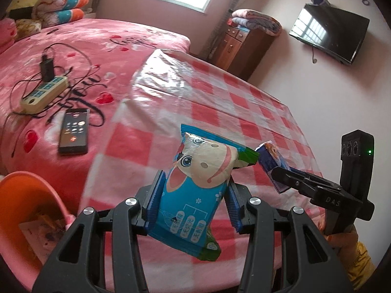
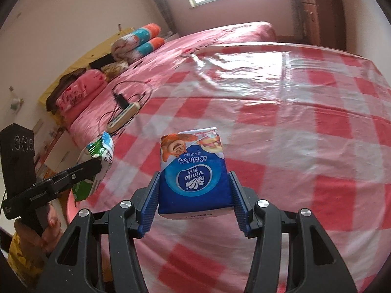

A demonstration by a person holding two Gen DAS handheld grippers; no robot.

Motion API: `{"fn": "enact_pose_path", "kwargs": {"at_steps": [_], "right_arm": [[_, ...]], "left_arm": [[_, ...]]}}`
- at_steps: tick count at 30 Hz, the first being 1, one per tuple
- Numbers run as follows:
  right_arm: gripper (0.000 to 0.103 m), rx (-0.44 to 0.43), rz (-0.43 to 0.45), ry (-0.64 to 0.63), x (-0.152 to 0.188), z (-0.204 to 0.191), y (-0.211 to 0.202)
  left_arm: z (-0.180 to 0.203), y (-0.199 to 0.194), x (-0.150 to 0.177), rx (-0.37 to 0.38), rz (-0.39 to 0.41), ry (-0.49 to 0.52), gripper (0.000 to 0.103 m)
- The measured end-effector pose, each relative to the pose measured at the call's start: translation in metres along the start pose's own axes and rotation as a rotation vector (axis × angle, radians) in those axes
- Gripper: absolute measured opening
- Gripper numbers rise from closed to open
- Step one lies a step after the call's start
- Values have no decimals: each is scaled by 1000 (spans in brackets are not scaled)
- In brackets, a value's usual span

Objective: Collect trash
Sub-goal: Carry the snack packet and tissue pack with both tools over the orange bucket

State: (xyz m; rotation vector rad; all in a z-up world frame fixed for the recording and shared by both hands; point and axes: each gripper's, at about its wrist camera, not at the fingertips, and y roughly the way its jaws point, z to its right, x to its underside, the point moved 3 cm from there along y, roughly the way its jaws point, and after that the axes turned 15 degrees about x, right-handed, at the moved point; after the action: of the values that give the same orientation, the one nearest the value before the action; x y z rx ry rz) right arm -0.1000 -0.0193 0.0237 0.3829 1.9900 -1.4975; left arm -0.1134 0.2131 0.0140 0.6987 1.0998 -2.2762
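1. While both packets hang clear of the checked worktop [image 2: 305, 127]: left hand-held gripper [image 1: 193, 193] clenched on cow-print wrapper [image 1: 195, 183]; right hand-held gripper [image 2: 195, 195] clenched on blue tissue pack [image 2: 195, 171].
2. Orange bin [image 1: 22, 195] at lower left, already holding scraps.
3. Outstanding, by judgement: carrying across, dropping both in.

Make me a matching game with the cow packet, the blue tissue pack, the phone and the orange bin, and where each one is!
Things:
1. cow packet
2. blue tissue pack
3. phone
4. orange bin

Places:
A. lying on the pink bedspread
B. clamped in the right gripper
C. low at the left, papers inside
D. clamped in the left gripper

Pairs: 1-D, 2-B, 3-A, 4-C
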Motion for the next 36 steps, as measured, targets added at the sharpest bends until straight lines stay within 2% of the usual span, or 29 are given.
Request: {"fn": "enact_pose_path", "kwargs": {"at_steps": [8, 18, 30, 36], "right_arm": [[55, -81, -48, -74, 2, -54, 7], [55, -184, -101, -242, 8, -141, 14], [55, -291, -144, -418, 14, -239, 28], [57, -314, -152, -493, 22, -277, 37]], "left_arm": [[-36, -39, 11, -50, 41, -68, 48], [-94, -93, 29, -147, 111, -181, 48], [-158, -131, 60, -250, 161, -329, 48], [-183, -138, 71, -280, 173, -387, 48]]}}
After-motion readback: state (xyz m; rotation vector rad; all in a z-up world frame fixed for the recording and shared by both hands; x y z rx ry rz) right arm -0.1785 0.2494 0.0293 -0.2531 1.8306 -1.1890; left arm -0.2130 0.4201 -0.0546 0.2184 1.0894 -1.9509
